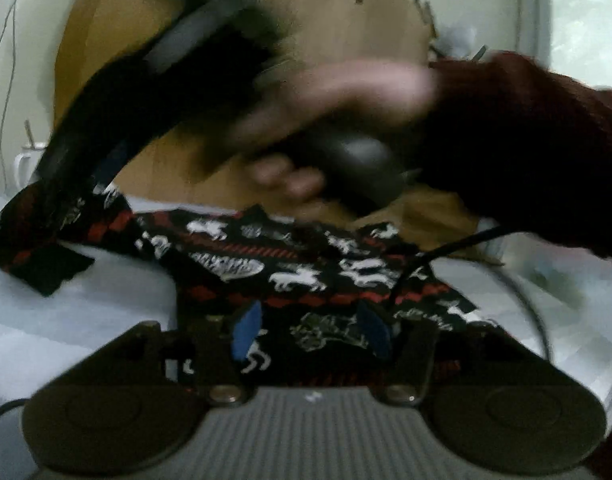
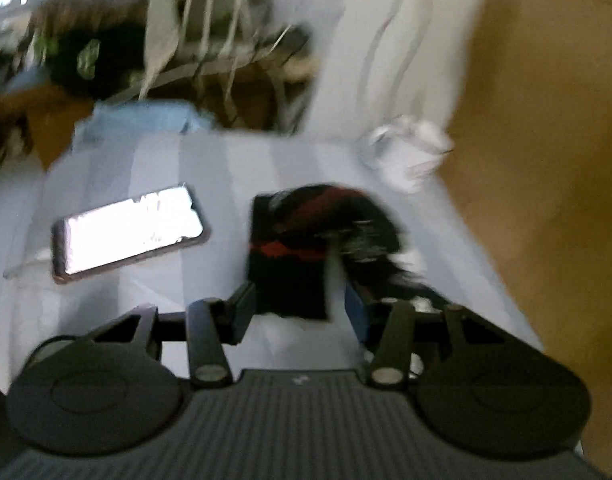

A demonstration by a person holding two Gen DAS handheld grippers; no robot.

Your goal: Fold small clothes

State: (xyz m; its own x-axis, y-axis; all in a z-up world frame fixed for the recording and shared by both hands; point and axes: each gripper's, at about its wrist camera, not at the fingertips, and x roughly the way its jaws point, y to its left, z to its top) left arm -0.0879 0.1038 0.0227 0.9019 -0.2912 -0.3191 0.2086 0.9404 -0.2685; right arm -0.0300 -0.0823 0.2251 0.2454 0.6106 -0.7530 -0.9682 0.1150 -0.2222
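Observation:
A small black garment [image 1: 306, 264] with red bands and white figures lies spread on the white sheet [image 1: 85, 300]. My left gripper [image 1: 310, 330] hovers low over its near edge, blue pads [image 1: 247, 330] apart, open, with the cloth showing between them. In the right wrist view the picture is blurred. The garment's sleeve [image 2: 318, 232] ends in a black cuff that lies between the fingertips of my right gripper [image 2: 297, 312]. White sheet shows between the cuff and the right pad [image 2: 356, 312], so it is open. A person's hand [image 1: 346, 92] in a dark red sleeve crosses above the garment.
A phone [image 2: 129, 232] with a lit screen lies left of the sleeve. A white mug [image 2: 410, 152] stands at the sheet's far edge by a brown board [image 2: 546, 160]. A black cable [image 1: 458, 244] crosses the garment's right side. A drying rack [image 2: 225, 52] stands behind.

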